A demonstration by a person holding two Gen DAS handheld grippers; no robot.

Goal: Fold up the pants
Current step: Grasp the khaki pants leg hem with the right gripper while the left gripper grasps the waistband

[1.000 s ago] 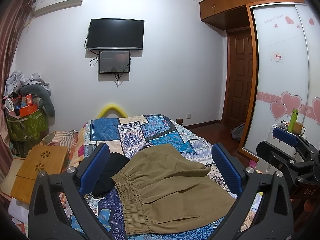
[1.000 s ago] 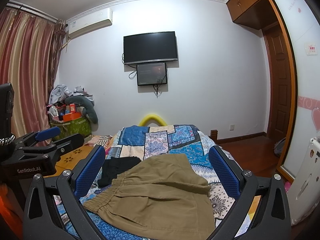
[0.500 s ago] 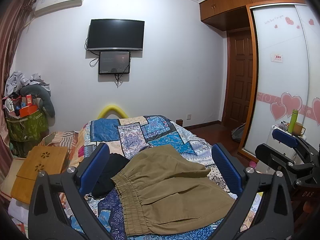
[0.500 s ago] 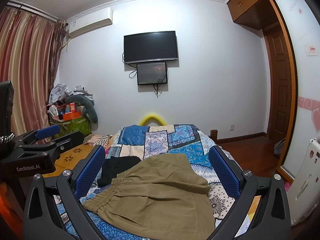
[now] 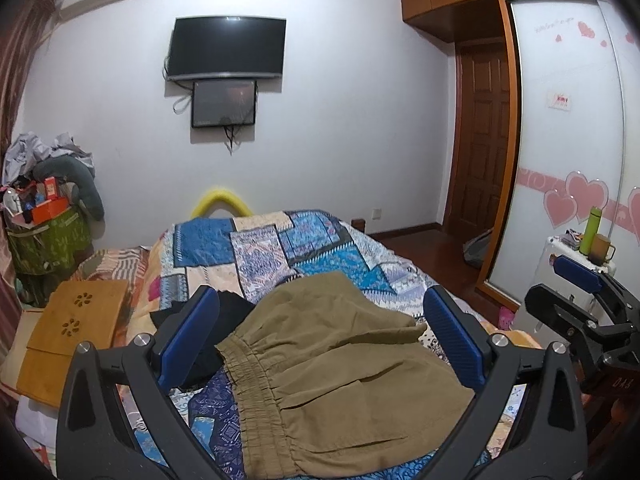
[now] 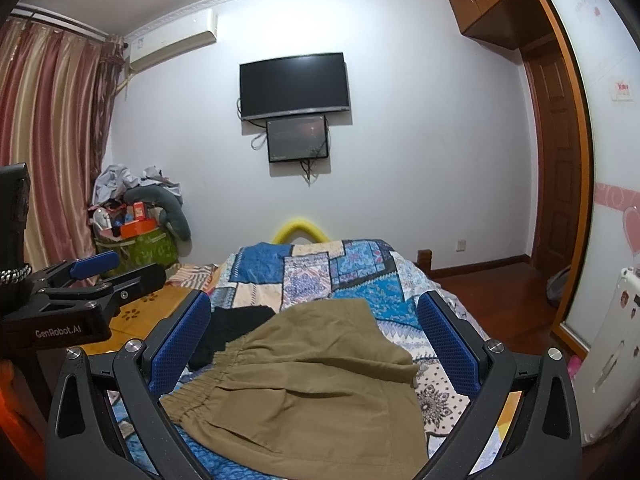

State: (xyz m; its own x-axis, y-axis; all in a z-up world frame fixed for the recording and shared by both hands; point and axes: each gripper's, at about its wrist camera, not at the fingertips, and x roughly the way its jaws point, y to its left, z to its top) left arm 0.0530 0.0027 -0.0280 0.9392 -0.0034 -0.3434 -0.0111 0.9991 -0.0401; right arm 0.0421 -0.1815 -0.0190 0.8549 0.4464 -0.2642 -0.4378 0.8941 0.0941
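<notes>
Olive-brown pants (image 5: 332, 376) with an elastic waistband lie folded over on a patchwork bedspread (image 5: 256, 248); they also show in the right wrist view (image 6: 312, 384). My left gripper (image 5: 320, 340) is open and empty, held above the near end of the pants. My right gripper (image 6: 316, 340) is open and empty, also above the pants. Each gripper shows at the edge of the other's view: the right one (image 5: 588, 304), the left one (image 6: 92, 280).
A black garment (image 5: 204, 332) lies left of the pants, also in the right wrist view (image 6: 228, 328). A wooden lap desk (image 5: 76, 328) sits at the bed's left. A cluttered green basket (image 5: 44, 236), a wall TV (image 5: 228, 48) and a wardrobe (image 5: 572, 160) surround the bed.
Almost nothing differs. The right gripper has shifted slightly at the edge of the left wrist view; the pants lie as before.
</notes>
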